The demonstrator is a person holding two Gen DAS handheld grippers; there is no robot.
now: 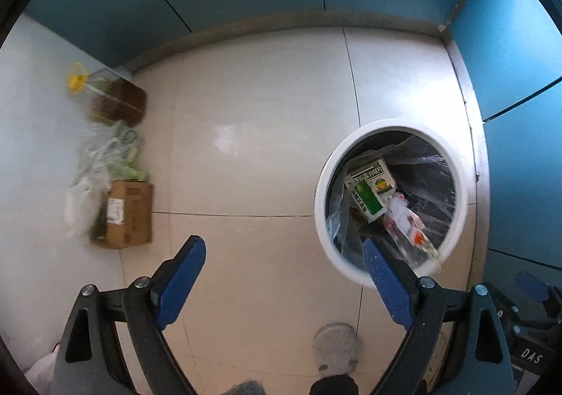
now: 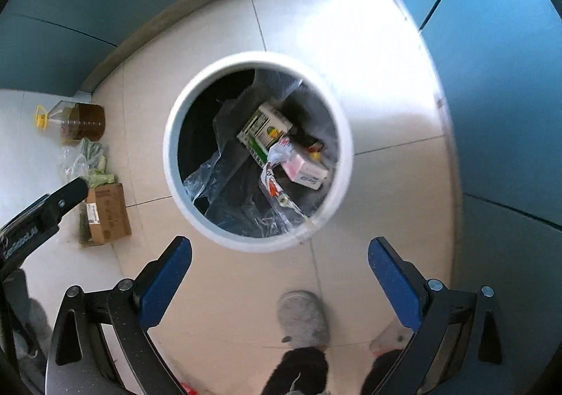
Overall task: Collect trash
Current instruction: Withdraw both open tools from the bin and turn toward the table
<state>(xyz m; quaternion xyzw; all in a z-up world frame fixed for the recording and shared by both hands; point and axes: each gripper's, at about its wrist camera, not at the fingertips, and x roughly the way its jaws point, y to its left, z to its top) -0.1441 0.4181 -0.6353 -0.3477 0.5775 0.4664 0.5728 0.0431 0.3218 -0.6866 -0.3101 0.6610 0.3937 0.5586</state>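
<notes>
A round white trash bin (image 1: 321, 205) (image 2: 172, 152) stands on the tiled floor, lined with a clear plastic bag. Inside lie a green-and-white carton (image 1: 368, 189) (image 2: 265, 130), a clear wrapper with red print (image 1: 409, 230) (image 2: 277, 184) and a pink-and-white box (image 2: 307, 172). My left gripper (image 1: 284, 258) is open and empty, above the floor to the left of the bin. My right gripper (image 2: 281, 258) is open and empty, above the bin's near rim. Part of the left gripper shows at the left edge of the right wrist view (image 2: 45, 209).
By the left wall stand an oil jug with a yellow cap (image 1: 105, 96) (image 2: 77, 121), a plastic bag of greens (image 1: 105, 156) (image 2: 87, 163) and a cardboard box (image 1: 128, 214) (image 2: 107, 214). Blue cabinets (image 1: 509, 61) line the back and right. The person's grey slippers (image 2: 302, 317) are below.
</notes>
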